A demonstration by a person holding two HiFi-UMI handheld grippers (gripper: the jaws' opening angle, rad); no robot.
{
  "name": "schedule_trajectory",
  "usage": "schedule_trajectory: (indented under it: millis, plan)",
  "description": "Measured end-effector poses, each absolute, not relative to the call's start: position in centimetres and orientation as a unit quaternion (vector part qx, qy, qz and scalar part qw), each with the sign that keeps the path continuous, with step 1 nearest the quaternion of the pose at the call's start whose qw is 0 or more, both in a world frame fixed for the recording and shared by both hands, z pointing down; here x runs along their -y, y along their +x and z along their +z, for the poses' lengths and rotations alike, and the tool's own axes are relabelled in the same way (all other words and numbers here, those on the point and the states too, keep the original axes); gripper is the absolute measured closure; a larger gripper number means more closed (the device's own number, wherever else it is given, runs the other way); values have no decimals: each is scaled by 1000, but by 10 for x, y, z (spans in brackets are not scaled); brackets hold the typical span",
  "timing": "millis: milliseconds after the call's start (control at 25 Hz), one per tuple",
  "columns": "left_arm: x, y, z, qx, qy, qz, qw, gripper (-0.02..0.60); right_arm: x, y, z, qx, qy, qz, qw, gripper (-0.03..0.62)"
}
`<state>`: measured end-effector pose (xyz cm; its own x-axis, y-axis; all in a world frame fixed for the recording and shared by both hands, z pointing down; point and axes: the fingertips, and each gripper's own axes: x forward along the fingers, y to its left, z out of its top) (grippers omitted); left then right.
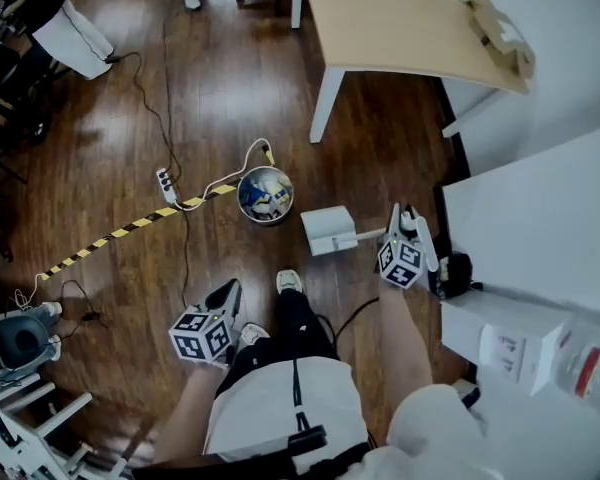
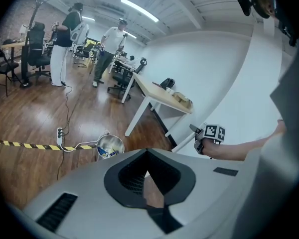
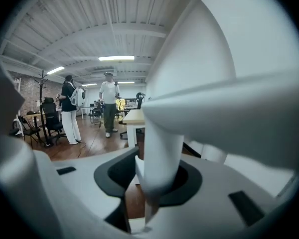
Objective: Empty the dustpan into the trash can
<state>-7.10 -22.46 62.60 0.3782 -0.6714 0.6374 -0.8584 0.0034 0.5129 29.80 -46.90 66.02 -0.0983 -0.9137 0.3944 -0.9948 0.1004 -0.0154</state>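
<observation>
Clamping the thin handle of the white plastic dustpan (image 1: 327, 230) in the right gripper (image 1: 398, 226), shut hard on it, nothing slack. Holding the pan just to the right of the round shiny metal trash can (image 1: 242, 200) in the head view, close beside the rim but not yet over it. Aiming the pan's long axis almost straight at the can: scoop end nearest, handle end farthest. Hanging the left gripper (image 1: 228, 290) well short of the can, pinched together on nothing. Calls for a short swing across to the can and a tip, by the look of it, with the nearer right gripper. Around the can, dark glossy wooden floor (image 1: 220, 98); off its left, yellow-and-black striped tape (image 1: 130, 228) and a white power strip (image 1: 166, 185). Beyond the can, a pale wooden bench (image 1: 390, 18) on white legs, then open office and people standing (image 2: 109, 46).
</observation>
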Motion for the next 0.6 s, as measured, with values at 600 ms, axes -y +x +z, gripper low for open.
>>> schedule_trajectory:
  millis: [600]
  plan:
    - [239, -52, 617, 519, 725, 118, 436, 591, 351, 329, 719, 632, 723, 239, 144, 327]
